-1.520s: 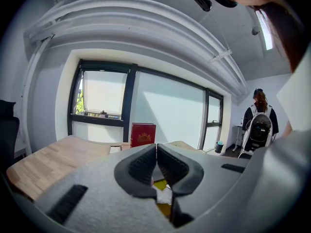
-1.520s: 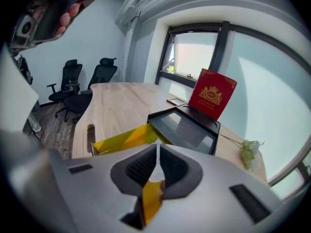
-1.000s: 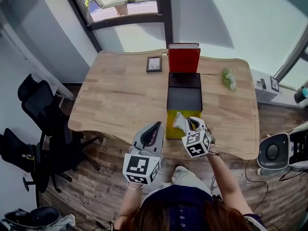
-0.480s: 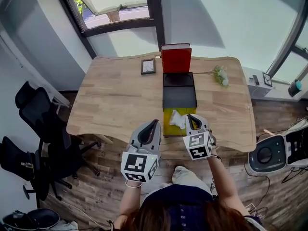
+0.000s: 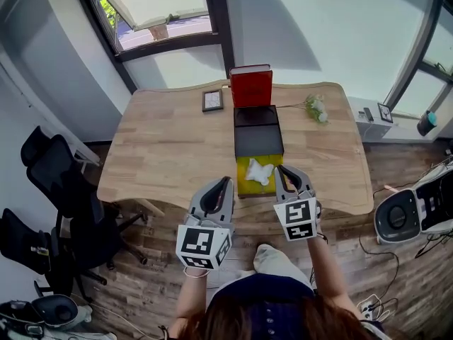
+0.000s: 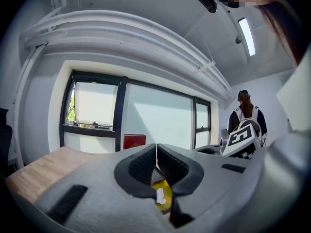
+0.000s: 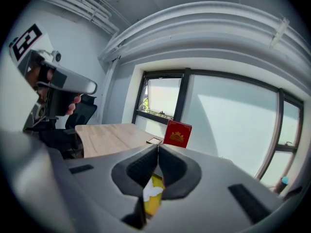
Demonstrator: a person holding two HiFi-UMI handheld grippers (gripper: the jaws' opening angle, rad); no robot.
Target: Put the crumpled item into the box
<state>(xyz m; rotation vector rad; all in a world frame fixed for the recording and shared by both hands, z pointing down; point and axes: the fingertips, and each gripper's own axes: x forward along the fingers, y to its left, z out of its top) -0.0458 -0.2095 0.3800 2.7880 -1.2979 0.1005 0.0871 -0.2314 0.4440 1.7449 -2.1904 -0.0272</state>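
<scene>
While left gripper (image 6: 156,148) stays closed, right gripper (image 7: 157,148), also closed, has backed off the crumpled item (image 5: 259,171).

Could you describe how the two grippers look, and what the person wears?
The left gripper and right gripper are light grey moulded shells with black padded jaws. Each carries a white cube printed with black square markers. No cables show. The person wears a dark navy top; the forearms are unsleeved.

Picture frame (image 5: 211,100), flowers (image 5: 314,108), black chair (image 5: 53,176).
</scene>
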